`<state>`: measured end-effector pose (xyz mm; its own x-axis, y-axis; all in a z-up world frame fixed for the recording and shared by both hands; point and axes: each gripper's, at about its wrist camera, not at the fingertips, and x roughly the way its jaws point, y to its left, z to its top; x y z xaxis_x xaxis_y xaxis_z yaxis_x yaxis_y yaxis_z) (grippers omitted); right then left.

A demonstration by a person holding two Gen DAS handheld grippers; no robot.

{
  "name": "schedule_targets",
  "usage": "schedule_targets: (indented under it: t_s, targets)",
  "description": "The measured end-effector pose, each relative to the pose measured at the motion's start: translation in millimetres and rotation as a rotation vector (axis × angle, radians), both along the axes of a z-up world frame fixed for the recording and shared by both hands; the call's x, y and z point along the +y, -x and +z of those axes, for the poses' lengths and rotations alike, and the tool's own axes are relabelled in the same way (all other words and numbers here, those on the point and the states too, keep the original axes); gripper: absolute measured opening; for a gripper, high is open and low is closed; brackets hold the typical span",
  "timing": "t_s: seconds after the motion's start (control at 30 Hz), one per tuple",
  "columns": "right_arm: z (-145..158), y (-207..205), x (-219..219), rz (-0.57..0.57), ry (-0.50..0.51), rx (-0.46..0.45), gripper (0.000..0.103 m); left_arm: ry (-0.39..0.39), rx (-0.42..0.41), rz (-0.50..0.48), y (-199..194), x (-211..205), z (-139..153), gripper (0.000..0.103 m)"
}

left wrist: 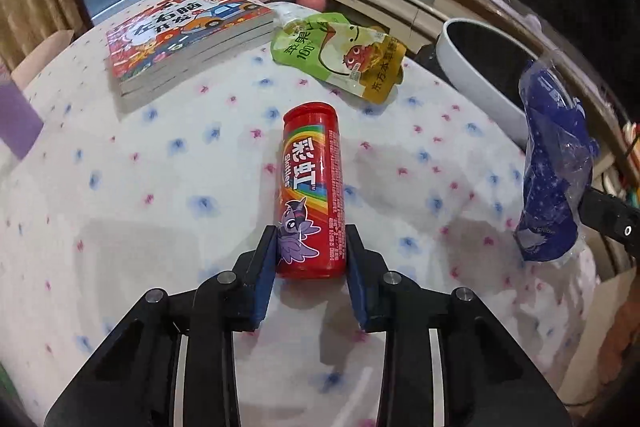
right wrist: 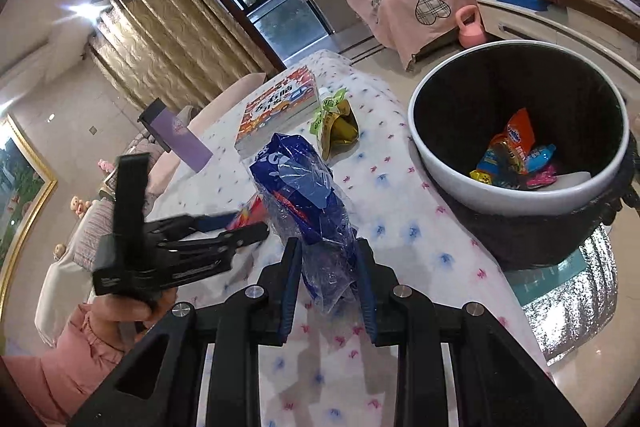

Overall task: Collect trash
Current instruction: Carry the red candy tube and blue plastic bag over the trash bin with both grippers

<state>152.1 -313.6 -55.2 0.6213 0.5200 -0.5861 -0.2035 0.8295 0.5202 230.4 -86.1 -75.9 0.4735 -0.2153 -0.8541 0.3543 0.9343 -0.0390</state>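
A red candy tube (left wrist: pixel 310 187) lies on the spotted tablecloth (left wrist: pixel 140 187), its near end between the fingers of my left gripper (left wrist: pixel 312 231), whose blue pads press on both its sides. My right gripper (right wrist: pixel 328 243) is shut on a crumpled blue plastic wrapper (right wrist: pixel 308 195), held above the table. In the left wrist view that blue wrapper (left wrist: pixel 552 179) hangs at the right. A green and yellow juice pouch (left wrist: pixel 340 55) lies farther back on the cloth. The white-rimmed bin (right wrist: pixel 440 163) to the right holds several colourful wrappers.
A stack of picture books (left wrist: pixel 180 39) lies at the table's far left, next to the juice pouch. A purple box (right wrist: pixel 184 143) stands at the left edge. A hand in a pink sleeve (right wrist: pixel 80 347) holds the left gripper. A silver insulated bag (right wrist: pixel 580 299) sits below the bin.
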Motion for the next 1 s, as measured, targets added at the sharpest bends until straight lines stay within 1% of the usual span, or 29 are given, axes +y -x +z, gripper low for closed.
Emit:
schedule_targets:
  t_s: [0.23, 0.37, 0.5, 0.67, 1.0]
  targets:
    - [3.5, 16.7, -12.2, -0.027, -0.019, -0.015, 0.027, 0.12, 0.012, 0.032, 44.7, -4.3, 2.3, 0.03]
    - [5.1, 25.3, -16.6, -0.036, -0.025, -0.025, 0.026, 0.152, 0.012, 0.034, 69.6, -15.0, 4.3, 0.03]
    - [5.1, 31.7, -23.2, -0.053, -0.031, -0.031, 0.026, 0.147, -0.016, 0.014, 84.7, -30.5, 12.8, 0.03]
    - [7.6, 39.5, -34.1, -0.077, -0.038, -0.041, 0.026, 0.142, -0.05, -0.016, 94.2, -45.9, 25.1, 0.03]
    - [14.6, 45.5, -61.8, -0.134, -0.048, -0.067, 0.026, 0.133, -0.094, -0.063, 90.4, -73.6, 42.3, 0.03]
